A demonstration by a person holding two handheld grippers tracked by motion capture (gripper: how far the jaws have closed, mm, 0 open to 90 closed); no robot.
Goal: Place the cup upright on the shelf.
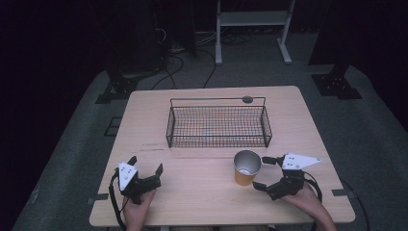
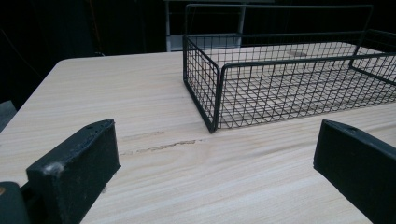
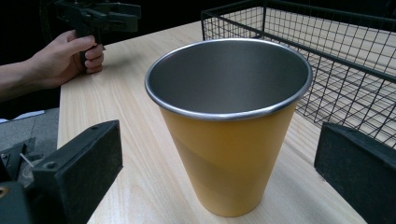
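While the yellow cup (image 1: 247,168) stands upright on the surface (image 1: 192,192) just before the wire basket (image 1: 219,126), the right gripper (image 1: 267,173) flanks it with jaws spread wide, not touching. Well apart at the left, the left gripper (image 1: 146,165) rests released, holding nothing.

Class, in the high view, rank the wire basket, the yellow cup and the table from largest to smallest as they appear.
1. Table
2. Wire basket
3. Yellow cup
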